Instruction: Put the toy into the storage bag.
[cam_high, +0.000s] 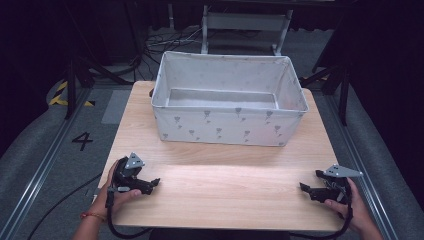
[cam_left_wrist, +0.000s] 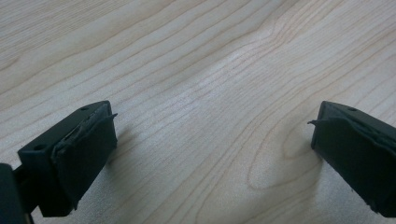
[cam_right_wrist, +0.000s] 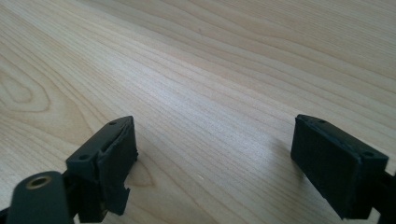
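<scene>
My left gripper (cam_high: 152, 184) rests low over the front left of the wooden table (cam_high: 225, 195), held by a hand. In the left gripper view its jaws (cam_left_wrist: 212, 135) stand wide apart over bare wood, nothing between them. My right gripper (cam_high: 310, 181) sits at the front right, pointing toward the table's middle. The right gripper view has its jaws (cam_right_wrist: 215, 144) wide open close above the wood, with nothing between them. A white fabric bin (cam_high: 227, 125) with small grey motifs stands at the back of the table, and its inside looks empty.
The bin spans most of the table's far half. Beyond the table lie a grey floor with a painted number 4 (cam_high: 82, 141), yellow-black tape (cam_high: 60, 92), loose cables (cam_high: 165, 40) and a metal frame (cam_high: 245, 22). Dark stand legs (cam_high: 342, 95) flank the table.
</scene>
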